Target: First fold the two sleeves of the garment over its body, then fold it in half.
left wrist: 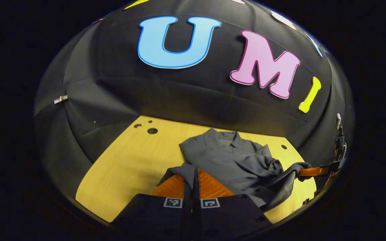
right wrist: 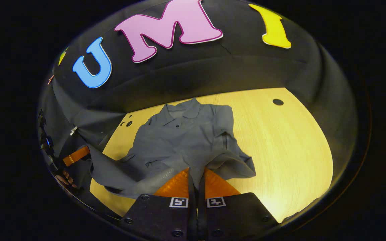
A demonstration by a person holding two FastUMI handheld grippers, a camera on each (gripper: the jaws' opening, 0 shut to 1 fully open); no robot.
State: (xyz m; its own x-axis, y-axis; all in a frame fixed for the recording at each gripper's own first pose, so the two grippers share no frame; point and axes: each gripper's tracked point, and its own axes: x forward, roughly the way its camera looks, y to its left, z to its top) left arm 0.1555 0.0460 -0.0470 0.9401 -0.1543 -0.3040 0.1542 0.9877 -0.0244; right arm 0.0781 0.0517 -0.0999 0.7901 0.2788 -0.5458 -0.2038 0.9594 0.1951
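In the left gripper view the left claw point(left wrist: 195, 175) has its ribbed orange fingers pinched together on a fold of the grey shirt point(left wrist: 233, 160). In the right gripper view the right claw point(right wrist: 196, 177) is likewise clamped on the cloth. The shirt is soft, matte, buttoned and collared, lying rumpled mid-desk, collar far. The desk point(right wrist: 280, 144) is pale, smooth wood grain with round holes; black cloth walls rise behind it.
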